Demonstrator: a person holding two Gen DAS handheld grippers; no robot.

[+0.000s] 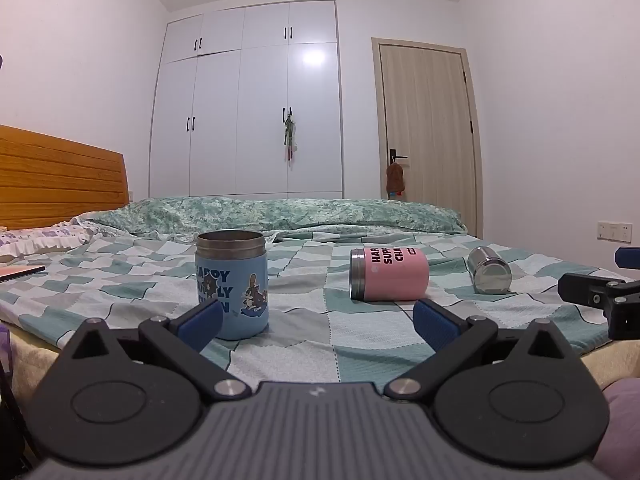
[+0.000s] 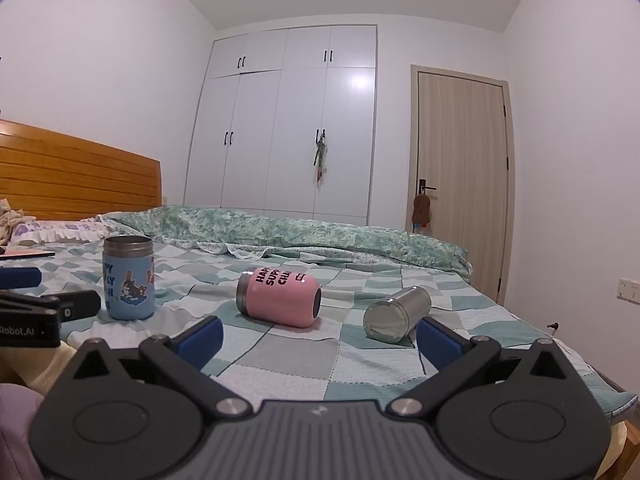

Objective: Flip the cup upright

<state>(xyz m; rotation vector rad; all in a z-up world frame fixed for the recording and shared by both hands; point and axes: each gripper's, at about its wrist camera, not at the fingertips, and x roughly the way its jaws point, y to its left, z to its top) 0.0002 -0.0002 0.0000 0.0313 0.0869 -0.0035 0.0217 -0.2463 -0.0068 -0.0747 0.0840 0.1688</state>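
Three cups are on the checked bedspread (image 1: 352,344). A blue cup (image 1: 232,284) stands upright at the left; it also shows in the right wrist view (image 2: 129,278). A pink cup (image 1: 389,275) lies on its side in the middle, seen too in the right wrist view (image 2: 279,297). A steel cup (image 1: 490,270) lies on its side at the right, its base facing the right wrist view (image 2: 396,312). My left gripper (image 1: 318,322) is open and empty, just in front of the blue cup. My right gripper (image 2: 320,336) is open and empty, short of the pink and steel cups.
A rolled green quilt (image 1: 280,214) lies across the far side of the bed. A wooden headboard (image 1: 60,178) and pillow are at the left. White wardrobe (image 1: 248,100) and a door (image 1: 426,120) stand behind. The bed's near edge is under both grippers.
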